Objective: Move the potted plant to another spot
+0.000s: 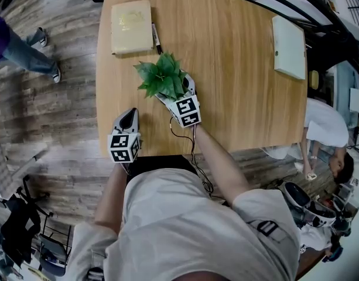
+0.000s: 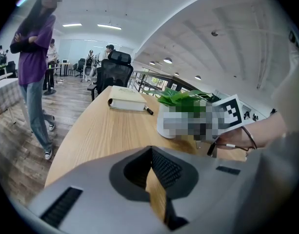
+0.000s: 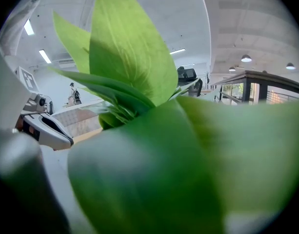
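Observation:
The potted plant point(image 1: 161, 76), green leaves in a white pot point(image 2: 168, 124), stands in the near middle of the wooden table point(image 1: 226, 69). My right gripper point(image 1: 175, 93) reaches into it from the front, its jaws on either side of the pot and closed against it. Leaves point(image 3: 139, 82) fill the right gripper view and hide the jaws there. In the left gripper view the pot's base appears to rest on the tabletop. My left gripper point(image 1: 129, 116) hovers at the table's front edge, left of the plant, shut and empty point(image 2: 156, 182).
A cream book point(image 1: 131, 27) with a black pen point(image 1: 157, 38) beside it lies at the far left. A white flat box point(image 1: 289, 47) sits at the far right edge. People stand left point(image 1: 21, 45) and right point(image 1: 328, 139) of the table. A black chair point(image 2: 112, 74) stands beyond.

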A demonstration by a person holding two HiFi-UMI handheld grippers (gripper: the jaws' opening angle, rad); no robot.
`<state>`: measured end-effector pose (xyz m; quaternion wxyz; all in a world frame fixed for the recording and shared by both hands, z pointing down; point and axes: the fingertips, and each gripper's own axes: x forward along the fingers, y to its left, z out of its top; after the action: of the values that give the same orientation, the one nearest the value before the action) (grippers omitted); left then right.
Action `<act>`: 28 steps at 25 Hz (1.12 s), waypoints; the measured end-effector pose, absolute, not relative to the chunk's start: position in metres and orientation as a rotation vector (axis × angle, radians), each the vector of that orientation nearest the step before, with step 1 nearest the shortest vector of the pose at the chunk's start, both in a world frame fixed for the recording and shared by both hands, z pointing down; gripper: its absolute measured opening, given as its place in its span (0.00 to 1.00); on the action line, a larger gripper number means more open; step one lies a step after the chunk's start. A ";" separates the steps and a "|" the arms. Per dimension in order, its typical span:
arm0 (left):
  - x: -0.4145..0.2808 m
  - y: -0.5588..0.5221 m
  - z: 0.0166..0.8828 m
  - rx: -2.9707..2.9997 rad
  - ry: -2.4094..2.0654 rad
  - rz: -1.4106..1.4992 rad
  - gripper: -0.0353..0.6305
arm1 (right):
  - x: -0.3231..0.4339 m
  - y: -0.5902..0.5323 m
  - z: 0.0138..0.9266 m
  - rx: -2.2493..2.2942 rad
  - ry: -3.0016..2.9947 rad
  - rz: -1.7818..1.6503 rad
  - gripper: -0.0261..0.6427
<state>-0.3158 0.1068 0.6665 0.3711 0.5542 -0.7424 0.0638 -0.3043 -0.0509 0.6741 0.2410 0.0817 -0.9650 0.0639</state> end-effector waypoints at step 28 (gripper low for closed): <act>-0.308 0.085 0.621 1.530 -1.978 0.151 0.07 | -0.279 -0.050 0.587 0.293 -2.811 0.148 0.79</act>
<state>-0.3078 0.0847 0.6207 0.3127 0.5800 -0.7500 0.0573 -0.2787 -0.0496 0.5871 0.1552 0.1024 -0.9812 0.0517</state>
